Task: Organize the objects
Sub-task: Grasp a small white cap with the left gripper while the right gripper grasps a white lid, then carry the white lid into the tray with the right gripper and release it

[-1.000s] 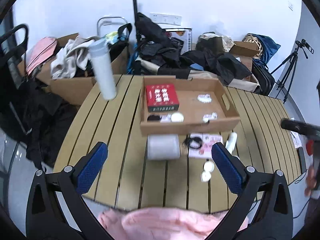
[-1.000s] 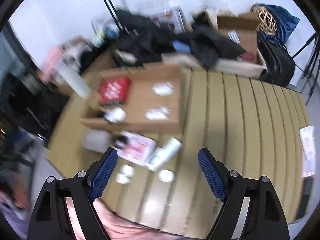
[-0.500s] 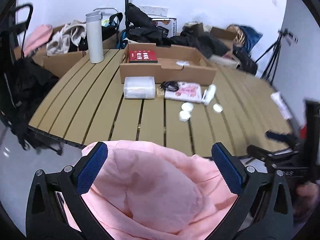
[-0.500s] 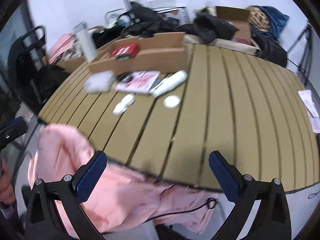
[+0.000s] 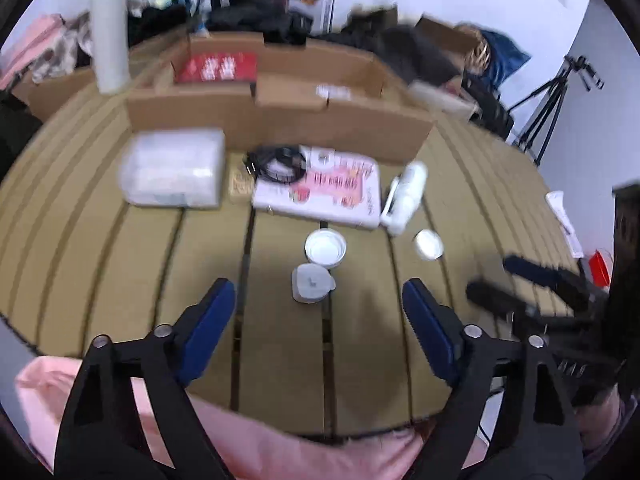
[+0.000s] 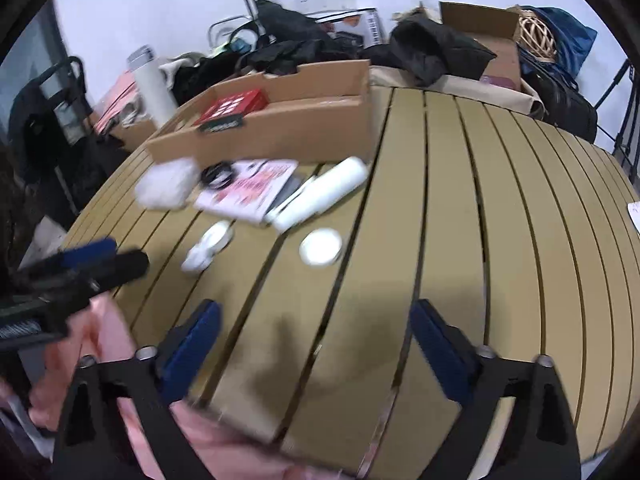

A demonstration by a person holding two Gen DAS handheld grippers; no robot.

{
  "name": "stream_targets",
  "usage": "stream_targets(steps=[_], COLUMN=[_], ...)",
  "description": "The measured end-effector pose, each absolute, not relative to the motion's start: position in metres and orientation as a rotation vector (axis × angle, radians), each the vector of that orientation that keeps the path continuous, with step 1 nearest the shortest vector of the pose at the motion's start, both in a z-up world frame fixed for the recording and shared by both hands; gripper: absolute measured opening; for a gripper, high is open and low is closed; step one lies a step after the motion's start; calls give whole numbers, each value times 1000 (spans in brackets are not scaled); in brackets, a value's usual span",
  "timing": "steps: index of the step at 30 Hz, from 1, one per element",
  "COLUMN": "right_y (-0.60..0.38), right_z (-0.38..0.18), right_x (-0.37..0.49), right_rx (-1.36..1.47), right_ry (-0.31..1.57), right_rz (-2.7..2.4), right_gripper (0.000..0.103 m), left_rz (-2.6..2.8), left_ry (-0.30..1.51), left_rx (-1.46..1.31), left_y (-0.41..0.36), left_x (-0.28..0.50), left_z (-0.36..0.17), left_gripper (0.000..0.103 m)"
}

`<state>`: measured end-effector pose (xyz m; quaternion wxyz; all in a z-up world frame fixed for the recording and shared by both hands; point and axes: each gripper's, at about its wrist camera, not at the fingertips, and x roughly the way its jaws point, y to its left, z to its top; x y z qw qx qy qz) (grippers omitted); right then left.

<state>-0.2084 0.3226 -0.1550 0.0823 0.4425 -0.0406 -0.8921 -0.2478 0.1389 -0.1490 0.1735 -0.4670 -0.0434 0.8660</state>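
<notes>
Blue-padded left tool (image 5: 318, 316) and right tool (image 6: 316, 334) both gape wide, empty, above the tabletop (image 6: 460, 208); only the left view shows a tripod (image 5: 556, 100) at 2 o'clock.

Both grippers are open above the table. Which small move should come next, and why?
Probably lower the open left gripper onto the small white lidded container just ahead between its fingers. It lies loose on the slatted wooden table, outside the cardboard tray. The right gripper holds nothing.
</notes>
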Motion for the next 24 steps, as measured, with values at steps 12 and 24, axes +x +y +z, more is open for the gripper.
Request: stream_targets(steps=[12, 24], right_y=[299, 296], right_z=[-187, -139], right_x=[-255, -209], right_rx=[1349, 1261], right_ry=[78, 75], right_rz=[-2638, -2672], right_gripper=[38, 32], left_rz=[2462, 2433], left_ry=[76, -74], left_rx=[-1368, -1253], left_y=[163, 120], left_x=[-255, -211], left_z=[-175, -118], left_gripper=[23, 22])
